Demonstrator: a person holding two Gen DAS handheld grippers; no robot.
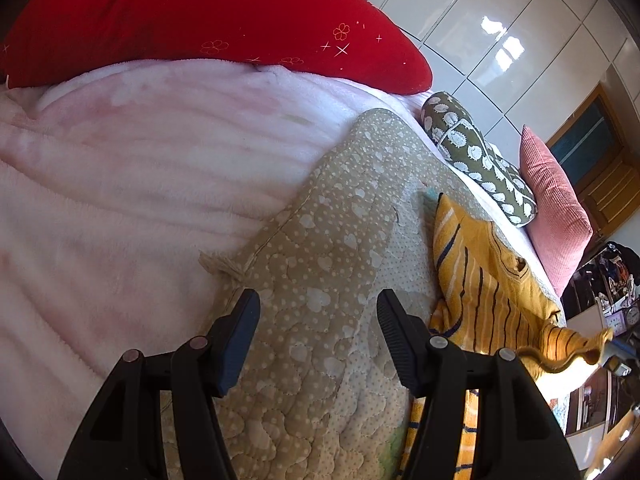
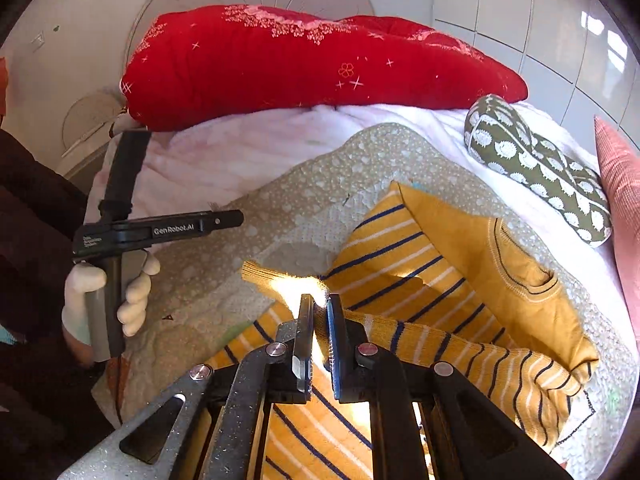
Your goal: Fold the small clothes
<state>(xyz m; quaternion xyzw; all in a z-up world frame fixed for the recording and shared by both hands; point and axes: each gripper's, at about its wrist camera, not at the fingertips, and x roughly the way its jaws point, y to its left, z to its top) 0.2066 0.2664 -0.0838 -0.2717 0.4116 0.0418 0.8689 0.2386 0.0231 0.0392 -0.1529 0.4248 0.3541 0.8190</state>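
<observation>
- Right wrist view: the right gripper [image 2: 319,316] is pinching a sleeve of the yellow striped sweater [image 2: 472,280], its pads pressed together on the knit just behind the cuff.
- That sweater lies partly folded on the beige quilted mat [image 2: 260,200], which is spread over the pink fleece blanket [image 2: 208,160].
- Behind, a red cushion [image 2: 320,64] lies along the top of the bed; a green patterned bolster [image 2: 540,168] and a pink pillow [image 2: 620,184] lie to the right.
- Left wrist view: the left gripper [image 1: 318,336] stands spread above the mat, nothing between its fingers, the sweater just to its right.
- A white-gloved hand [image 2: 108,300] grips that tool's handle.
- Glare from sunlight washes out the cuff in front of the right pads.
- Sweater's lower hem is hidden under the right gripper's body; the pink pillow is cut off at the edge.
</observation>
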